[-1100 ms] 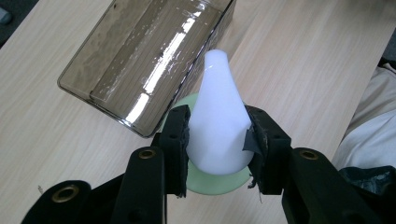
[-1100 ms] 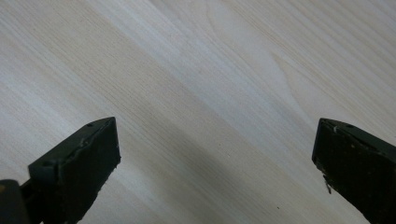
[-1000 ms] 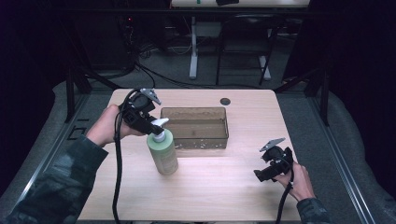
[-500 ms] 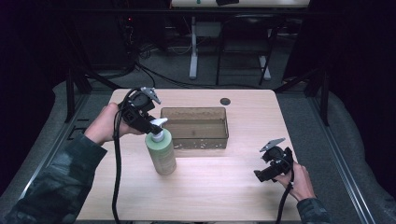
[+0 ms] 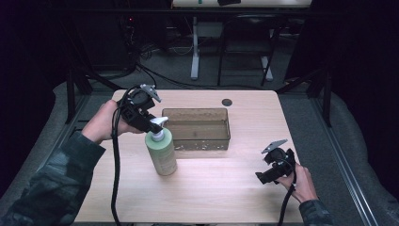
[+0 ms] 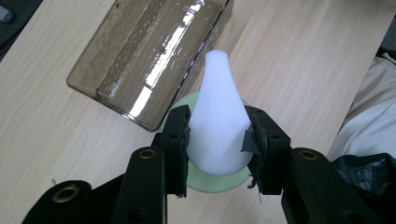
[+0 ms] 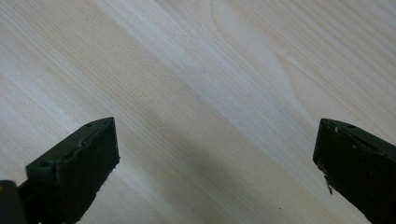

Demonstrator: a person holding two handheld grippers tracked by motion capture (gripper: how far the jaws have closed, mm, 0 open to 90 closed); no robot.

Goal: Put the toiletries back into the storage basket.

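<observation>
2 tongs, little change: our left tongs (image 6: 217, 140) stay pinching the pump (image 6: 217, 114) of the bottle (image 5: 161, 151); right tongs (image 7: 215, 163) rest spread above the worktop (image 5: 221, 188), so pressing looks next.

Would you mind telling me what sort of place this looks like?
Probably a lab or workshop recording station: a bare wooden table with a pump bottle and clear bin, cables and metal stands on the dark floor behind.
</observation>
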